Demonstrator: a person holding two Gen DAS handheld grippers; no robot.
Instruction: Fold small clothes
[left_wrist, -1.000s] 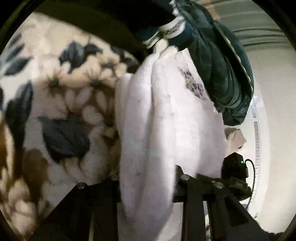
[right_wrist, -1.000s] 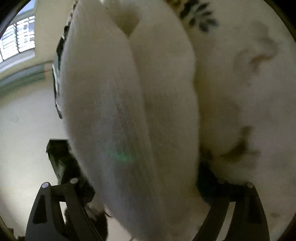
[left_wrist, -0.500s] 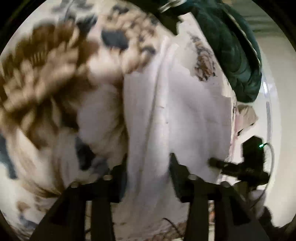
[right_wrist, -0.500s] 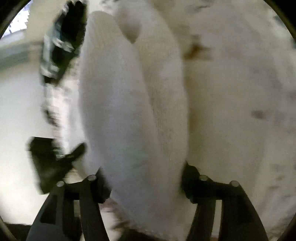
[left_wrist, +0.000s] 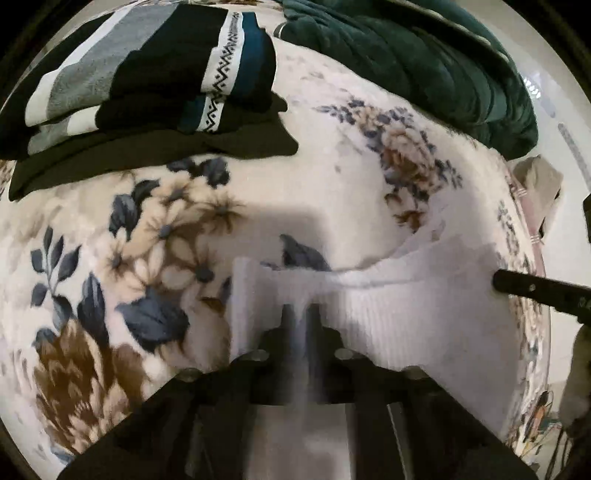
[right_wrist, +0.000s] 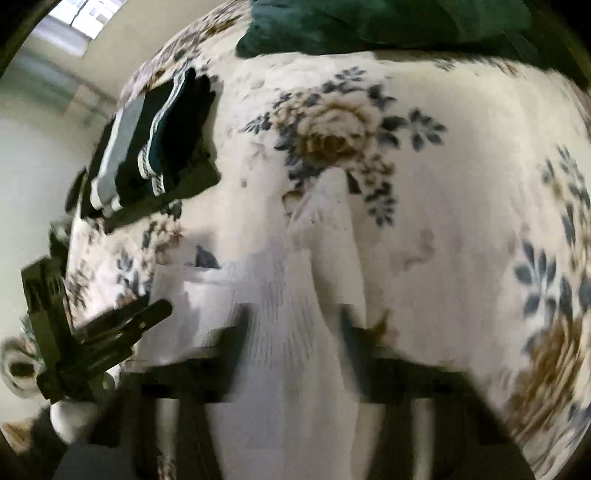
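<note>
A small white ribbed garment lies spread on the floral blanket. My left gripper is shut on its near edge, fingers close together with cloth between them. My right gripper has its fingers apart on either side of the white garment, which bunches up between them; the view is blurred. The right gripper's finger shows at the garment's right edge in the left wrist view. The left gripper shows at the left of the right wrist view.
A stack of folded dark striped clothes lies at the back left of the blanket, also in the right wrist view. A dark green blanket is heaped at the back right. The bed edge is at the right.
The white garment hung bunched before both cameras; now it has been lowered and lies spread flat on the blanket. Both grippers have swung down toward the bed.
</note>
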